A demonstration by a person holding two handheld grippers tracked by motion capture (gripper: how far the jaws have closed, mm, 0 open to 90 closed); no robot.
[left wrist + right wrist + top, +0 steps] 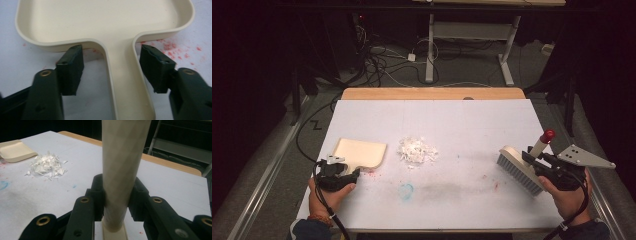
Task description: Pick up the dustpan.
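Left claw (111, 67) stands released astride the dustpan (105, 22) handle, not yet gripping, while the right claw (117, 195) is clenched on the brush (518, 169) handle. Closing on that handle looks like the next move, then sweeping the shreds (417, 150) beyond the pan's mouth. Bristles lie hidden below the right claw.

Left hand-held gripper (110, 67) spread wide; right hand-held gripper (116, 195) clamped, low.

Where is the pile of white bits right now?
In the high view, the pile of white scraps lies mid-table, just right of the cream dustpan and well left of the brush.
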